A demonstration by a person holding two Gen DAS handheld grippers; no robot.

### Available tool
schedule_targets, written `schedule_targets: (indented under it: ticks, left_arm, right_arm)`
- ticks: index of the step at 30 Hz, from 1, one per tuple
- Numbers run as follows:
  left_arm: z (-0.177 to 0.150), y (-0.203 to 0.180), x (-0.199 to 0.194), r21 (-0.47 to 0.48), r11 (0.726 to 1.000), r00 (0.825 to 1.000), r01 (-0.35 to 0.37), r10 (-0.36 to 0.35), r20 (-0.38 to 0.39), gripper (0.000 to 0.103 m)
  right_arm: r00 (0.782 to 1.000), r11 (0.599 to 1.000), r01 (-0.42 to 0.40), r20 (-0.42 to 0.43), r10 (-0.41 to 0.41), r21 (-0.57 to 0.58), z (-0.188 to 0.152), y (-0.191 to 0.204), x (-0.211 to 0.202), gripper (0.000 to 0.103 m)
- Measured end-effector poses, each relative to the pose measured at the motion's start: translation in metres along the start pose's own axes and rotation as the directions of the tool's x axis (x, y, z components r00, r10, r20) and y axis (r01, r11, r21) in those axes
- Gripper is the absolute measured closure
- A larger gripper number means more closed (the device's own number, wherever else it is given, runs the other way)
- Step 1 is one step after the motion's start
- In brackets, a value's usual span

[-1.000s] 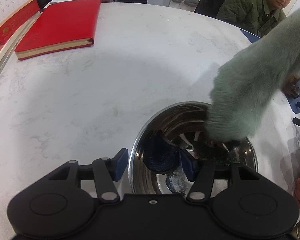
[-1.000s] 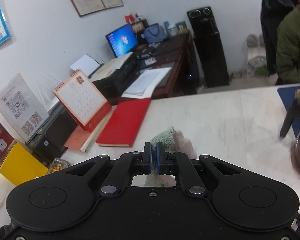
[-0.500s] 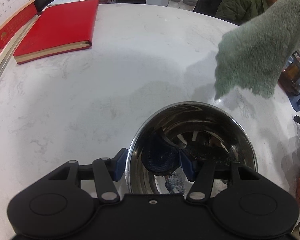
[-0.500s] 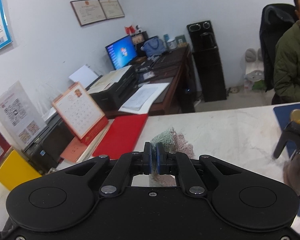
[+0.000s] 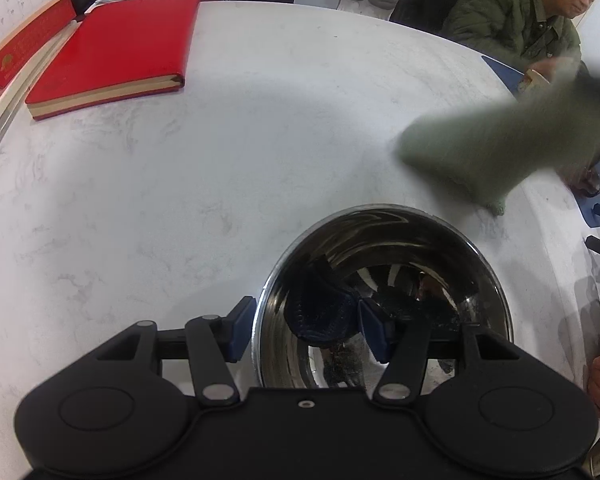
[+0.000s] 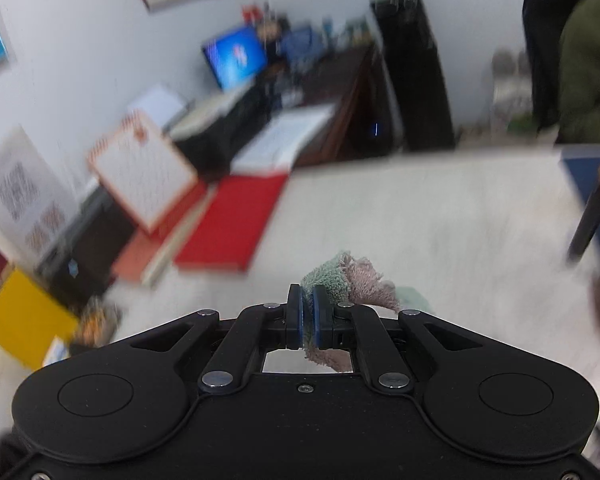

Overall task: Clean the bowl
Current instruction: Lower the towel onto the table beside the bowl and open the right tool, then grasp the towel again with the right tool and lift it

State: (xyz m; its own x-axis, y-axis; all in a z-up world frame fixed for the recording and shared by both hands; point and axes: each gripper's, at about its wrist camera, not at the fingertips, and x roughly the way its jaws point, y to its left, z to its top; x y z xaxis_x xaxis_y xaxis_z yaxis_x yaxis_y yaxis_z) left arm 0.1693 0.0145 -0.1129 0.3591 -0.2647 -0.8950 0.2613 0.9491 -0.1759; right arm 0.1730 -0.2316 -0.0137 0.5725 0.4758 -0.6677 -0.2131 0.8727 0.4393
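My left gripper (image 5: pixel 306 330) points steeply down at a shiny steel bowl (image 5: pixel 384 300) that sits on a white marble table (image 5: pixel 180 184). Its two blue-padded fingers (image 5: pixel 242 328) straddle the bowl's near wall: one pad outside the rim at about nine o'clock of the bowl, the other inside the hollow. I cannot tell whether the pads press on the wall or only stand on either side of it. The bowl's polished interior mirrors the gripper.

My right gripper (image 6: pixel 308 318) is clamped tight on a fluffy cloth (image 6: pixel 342 276), green on one face and pink on the other, which bunches out past the fingertips. From the left camera the same cloth (image 5: pixel 496 148) appears as a blurred green shape at about two o'clock from the bowl, its lowest corner at or just above the table and clear of the rim.

A red book (image 5: pixel 116 52) lies well away at eleven o'clock, beside a desk calendar (image 5: pixel 20 4). A person in a green jacket (image 5: pixel 512 12) sits beyond the table's far edge.
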Motion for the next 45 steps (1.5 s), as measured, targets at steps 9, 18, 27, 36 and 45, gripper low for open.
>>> schedule_targets:
  ticks: [9,18,27,36,45]
  left_arm:
    - [0.002,0.002,0.001,0.001,1.0,1.0,0.001,-0.001,-0.008,0.049]
    - [0.002,0.002,0.001,0.001,1.0,1.0,-0.001,0.001,-0.014,0.048]
    - [0.003,0.002,0.002,0.007,1.0,1.0,0.001,-0.001,-0.015,0.048]
    - [0.004,0.002,0.003,0.015,1.0,1.0,0.004,-0.004,-0.013,0.048]
    - [0.005,0.004,0.004,0.024,1.0,1.0,0.009,-0.009,-0.014,0.048]
  right_arm:
    - [0.993,1.0,0.005,-0.116,-0.005,0.003,-0.022,-0.01,0.036,0.098]
    - [0.982,0.985,0.157,-0.095,-0.163,-0.07,0.001,-0.042,0.071,0.084]
    - [0.982,0.982,0.185,-0.018,-0.186,-0.027,-0.016,-0.045,0.049,0.08]
    - [0.985,0.981,0.07,-0.143,-0.097,-0.182,-0.029,-0.008,0.093,0.074]
    - [0.974,0.955,0.165,-0.115,-0.197,-0.247,-0.031,-0.013,0.088,0.073]
